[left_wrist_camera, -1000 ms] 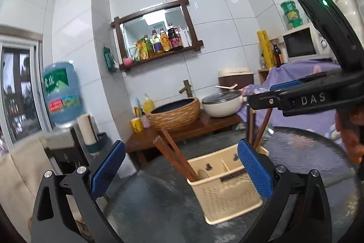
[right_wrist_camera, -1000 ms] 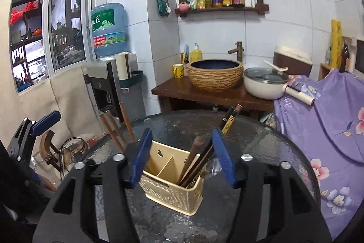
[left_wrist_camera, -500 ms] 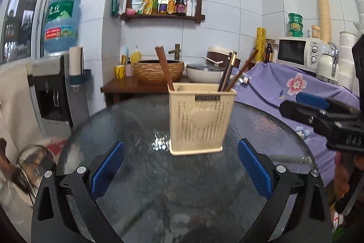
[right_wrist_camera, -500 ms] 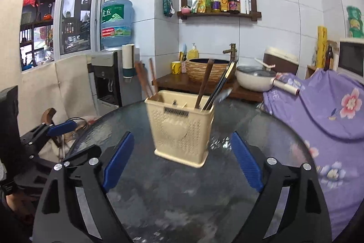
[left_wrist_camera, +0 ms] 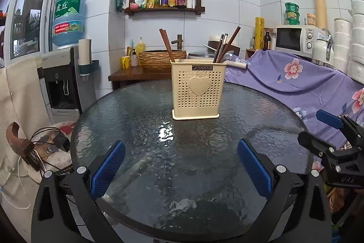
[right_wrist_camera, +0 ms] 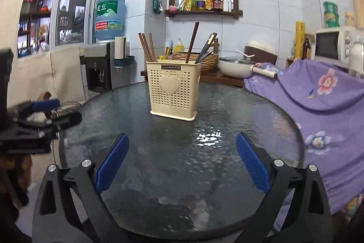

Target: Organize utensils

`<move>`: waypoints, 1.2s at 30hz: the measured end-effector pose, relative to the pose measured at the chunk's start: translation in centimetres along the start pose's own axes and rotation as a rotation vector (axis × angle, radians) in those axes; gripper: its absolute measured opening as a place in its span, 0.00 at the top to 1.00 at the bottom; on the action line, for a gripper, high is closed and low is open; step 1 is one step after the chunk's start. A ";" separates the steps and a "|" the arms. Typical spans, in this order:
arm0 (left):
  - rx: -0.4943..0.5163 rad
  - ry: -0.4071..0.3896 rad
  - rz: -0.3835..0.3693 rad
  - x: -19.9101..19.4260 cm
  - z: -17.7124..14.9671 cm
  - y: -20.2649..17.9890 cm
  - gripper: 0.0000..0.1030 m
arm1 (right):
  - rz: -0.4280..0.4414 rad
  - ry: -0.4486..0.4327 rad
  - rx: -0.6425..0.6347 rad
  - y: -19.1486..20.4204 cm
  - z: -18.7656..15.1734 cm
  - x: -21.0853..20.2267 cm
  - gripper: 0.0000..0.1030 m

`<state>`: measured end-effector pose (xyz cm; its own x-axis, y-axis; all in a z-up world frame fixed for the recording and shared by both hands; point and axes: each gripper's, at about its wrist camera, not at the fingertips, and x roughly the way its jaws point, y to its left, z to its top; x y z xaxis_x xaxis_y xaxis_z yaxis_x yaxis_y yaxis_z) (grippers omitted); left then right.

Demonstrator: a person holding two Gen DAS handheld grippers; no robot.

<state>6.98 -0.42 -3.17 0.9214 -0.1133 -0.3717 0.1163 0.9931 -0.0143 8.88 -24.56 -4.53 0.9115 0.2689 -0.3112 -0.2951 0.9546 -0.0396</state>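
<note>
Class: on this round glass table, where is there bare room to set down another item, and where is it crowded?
The glass table is bare between the utensil holder and the open left gripper, and to either side of the holder out to the rim. The right gripper is open over bare glass too. Crowding is inside the holder, where chopsticks and a spoon stand.

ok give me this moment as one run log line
left tongs: open, empty | right tongs: open, empty | cream perforated plastic utensil holder: upright on round glass table | brown wooden chopsticks: standing in holder
</note>
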 end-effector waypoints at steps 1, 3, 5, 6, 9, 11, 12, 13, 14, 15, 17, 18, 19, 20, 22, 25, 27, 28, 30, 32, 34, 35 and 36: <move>-0.009 -0.005 -0.007 -0.3 0.0 0.1 0.06 | 0.002 -0.004 -0.001 -0.1 -0.1 -0.3 0.06; -0.024 -0.015 -0.014 -0.8 -0.1 0.1 0.06 | 0.013 -0.013 0.001 0.0 -0.6 -1.3 0.06; -0.031 -0.025 -0.014 -1.1 -0.3 0.1 0.06 | 0.015 -0.018 -0.002 0.2 -0.8 -1.7 0.06; -0.031 -0.027 -0.015 -1.2 -0.4 0.0 0.06 | 0.020 -0.019 -0.002 0.3 -0.9 -1.8 0.06; -0.021 -0.023 -0.009 -1.2 -0.7 -0.2 0.06 | 0.029 -0.028 -0.006 0.5 -0.7 -1.9 0.06; -0.016 -0.023 0.000 -1.2 -0.9 -0.3 0.06 | 0.021 -0.039 -0.014 0.6 -0.8 -2.1 0.06; -0.017 -0.025 0.000 -1.2 -0.9 -0.3 0.06 | 0.019 -0.042 -0.014 0.6 -0.8 -2.1 0.06; -0.019 -0.028 -0.002 -1.3 -1.0 -0.3 0.06 | 0.022 -0.042 -0.009 0.4 -0.7 -2.1 0.06; -0.023 -0.038 -0.002 -1.4 -1.0 -0.4 0.06 | 0.024 -0.043 -0.001 0.2 -0.7 -2.1 0.05; -0.026 -0.045 -0.004 -1.5 -1.0 -0.4 0.06 | 0.024 -0.045 0.007 0.2 -0.7 -2.2 0.06; -0.027 -0.057 -0.009 -1.7 -1.0 -0.5 0.06 | 0.023 -0.050 0.029 -0.1 -0.6 -2.3 0.06; -0.027 -0.067 -0.007 -1.9 -0.9 -0.6 0.06 | 0.024 -0.057 0.040 -0.3 -0.6 -2.4 0.06; -0.029 -0.081 -0.005 -2.1 -0.8 -0.6 0.06 | 0.023 -0.064 0.048 -0.5 -0.6 -2.5 0.06; -0.030 -0.097 -0.007 -2.4 -0.7 -0.6 0.06 | 0.021 -0.073 0.058 -0.6 -0.6 -2.7 0.06; -0.031 -0.123 -0.012 -2.9 -0.6 -0.6 0.06 | 0.024 -0.080 0.067 -0.8 -0.4 -2.8 0.06; -0.033 -0.160 -0.013 -3.4 -0.5 -0.7 0.06 | 0.022 -0.092 0.073 -0.9 -0.3 -3.1 0.06; -0.035 -0.173 -0.011 -3.7 -0.5 -0.8 0.06 | 0.018 -0.102 0.071 -0.8 -0.3 -3.3 0.06; -0.038 -0.174 -0.014 -3.7 -0.5 -0.8 0.06 | 0.016 -0.103 0.067 -0.8 -0.2 -3.3 0.06; -0.045 -0.174 -0.024 -3.6 -0.5 -0.8 0.06 | 0.010 -0.106 0.058 -0.7 -0.3 -3.3 0.06; -0.047 -0.172 -0.026 -3.5 -0.5 -0.8 0.06 | 0.012 -0.104 0.057 -0.7 -0.3 -3.3 0.06; -0.049 -0.170 -0.026 -3.6 -0.6 -0.8 0.06 | 0.016 -0.102 0.062 -0.8 -0.2 -3.2 0.06; -0.051 -0.169 -0.028 -3.6 -0.6 -0.7 0.06 | 0.015 -0.100 0.063 -0.8 -0.2 -3.2 0.05; -0.054 -0.166 -0.031 -3.5 -0.6 -0.6 0.06 | 0.014 -0.098 0.063 -0.8 -0.2 -3.2 0.05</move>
<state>3.45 -0.61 -2.41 0.9668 -0.1425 -0.2122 0.1293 0.9888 -0.0751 6.12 -26.20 -3.70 0.9320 0.2907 -0.2164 -0.2923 0.9560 0.0252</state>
